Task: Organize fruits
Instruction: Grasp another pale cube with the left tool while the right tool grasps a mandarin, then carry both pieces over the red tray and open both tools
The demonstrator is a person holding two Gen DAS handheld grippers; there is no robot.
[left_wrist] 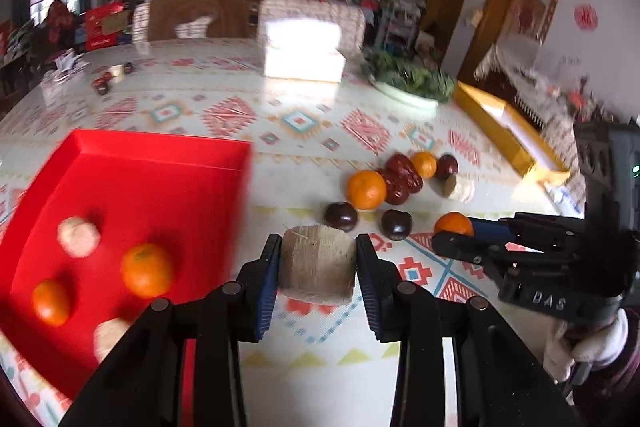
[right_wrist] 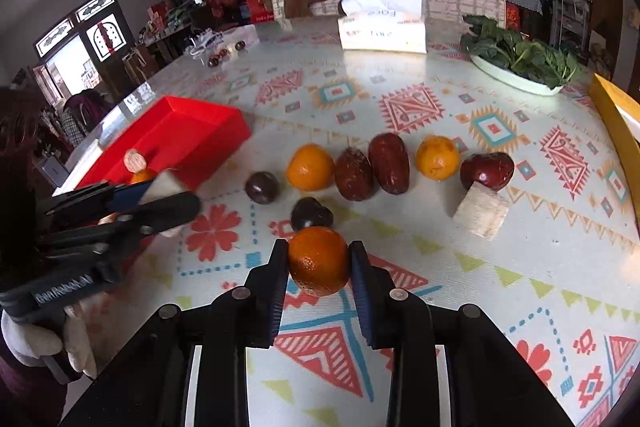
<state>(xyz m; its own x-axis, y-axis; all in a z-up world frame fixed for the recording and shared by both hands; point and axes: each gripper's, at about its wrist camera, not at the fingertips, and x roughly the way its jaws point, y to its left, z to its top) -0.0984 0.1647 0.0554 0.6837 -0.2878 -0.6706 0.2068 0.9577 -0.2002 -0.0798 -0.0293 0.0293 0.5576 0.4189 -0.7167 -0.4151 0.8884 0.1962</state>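
tablecloth [right_wrist: 500, 287] lies bare right of the gripped orange [right_wrist: 318, 261].

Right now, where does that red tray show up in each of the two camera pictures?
Left wrist view: the red tray fills the lower left, with oranges and pale chunks inside, just left of the left gripper that is shut on a pale chunk.
Right wrist view: the red tray sits at middle left, behind the other gripper.
Shared landmark: the tissue box at the table's far side.
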